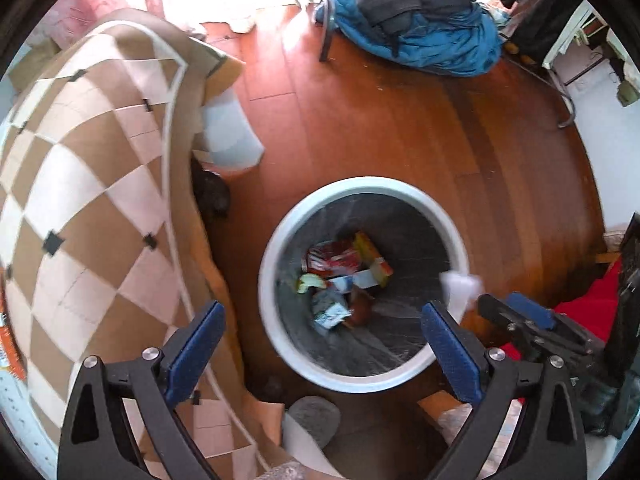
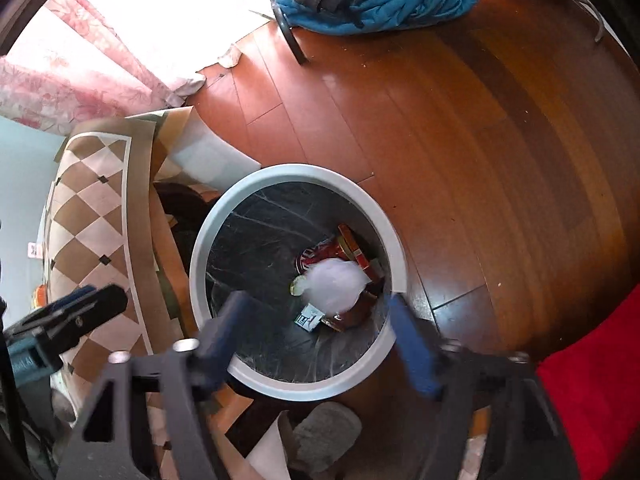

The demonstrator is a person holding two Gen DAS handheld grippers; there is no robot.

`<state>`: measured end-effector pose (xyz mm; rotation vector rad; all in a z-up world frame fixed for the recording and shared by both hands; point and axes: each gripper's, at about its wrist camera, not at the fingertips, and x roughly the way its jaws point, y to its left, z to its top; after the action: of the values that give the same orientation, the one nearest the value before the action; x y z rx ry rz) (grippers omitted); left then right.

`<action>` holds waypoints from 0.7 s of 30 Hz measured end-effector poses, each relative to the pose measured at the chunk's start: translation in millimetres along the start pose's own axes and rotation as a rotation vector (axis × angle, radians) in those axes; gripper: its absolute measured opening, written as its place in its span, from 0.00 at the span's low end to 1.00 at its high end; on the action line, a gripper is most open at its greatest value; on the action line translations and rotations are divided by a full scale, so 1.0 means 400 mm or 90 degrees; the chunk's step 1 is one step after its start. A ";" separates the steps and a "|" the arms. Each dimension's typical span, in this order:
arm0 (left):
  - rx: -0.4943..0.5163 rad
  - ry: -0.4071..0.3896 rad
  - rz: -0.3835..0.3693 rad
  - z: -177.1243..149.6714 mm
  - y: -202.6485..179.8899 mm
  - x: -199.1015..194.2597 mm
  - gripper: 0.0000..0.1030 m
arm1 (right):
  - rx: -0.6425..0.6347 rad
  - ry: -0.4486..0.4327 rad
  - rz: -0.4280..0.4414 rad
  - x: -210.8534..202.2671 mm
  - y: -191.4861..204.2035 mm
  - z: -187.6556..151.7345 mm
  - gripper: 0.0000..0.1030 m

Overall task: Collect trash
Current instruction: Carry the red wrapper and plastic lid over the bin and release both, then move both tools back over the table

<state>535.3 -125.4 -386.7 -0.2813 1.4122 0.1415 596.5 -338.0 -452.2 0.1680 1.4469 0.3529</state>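
Both grippers, left gripper [image 1: 322, 334] and right gripper [image 2: 320, 330], hung spread, gripping nothing, over the trash bin [image 2: 224, 208]. White tissue wad [image 2: 334, 286] was above the wrappers [image 1: 340, 258] inside.

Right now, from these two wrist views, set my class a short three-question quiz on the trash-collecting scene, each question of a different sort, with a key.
1. True or false: the left gripper is shut on a wrapper.
2. Multiple choice: the white crumpled tissue seen from the right wrist is
A. lying on the checkered tablecloth
B. over the mouth of the trash bin, beyond the open right gripper
C. on the blue clothes pile
3. Fill in: the bin stands on a ______ floor.

Key
1. False: both jaws stand wide apart with nothing between them.
2. B
3. Wooden
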 end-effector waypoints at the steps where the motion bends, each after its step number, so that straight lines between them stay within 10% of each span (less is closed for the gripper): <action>1: 0.003 -0.006 0.021 -0.008 0.002 -0.006 0.97 | 0.001 0.000 -0.002 0.001 0.003 -0.003 0.79; 6: 0.007 -0.029 0.072 -0.059 0.013 -0.038 0.97 | 0.003 0.000 -0.062 -0.018 0.019 -0.050 1.00; 21: 0.022 -0.073 0.089 -0.172 0.022 -0.165 0.97 | -0.026 -0.043 -0.147 -0.209 0.092 -0.182 1.00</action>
<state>457.3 -131.4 -331.8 -0.1429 1.3193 0.2436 512.7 -338.9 -371.0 -0.0203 1.3749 0.1858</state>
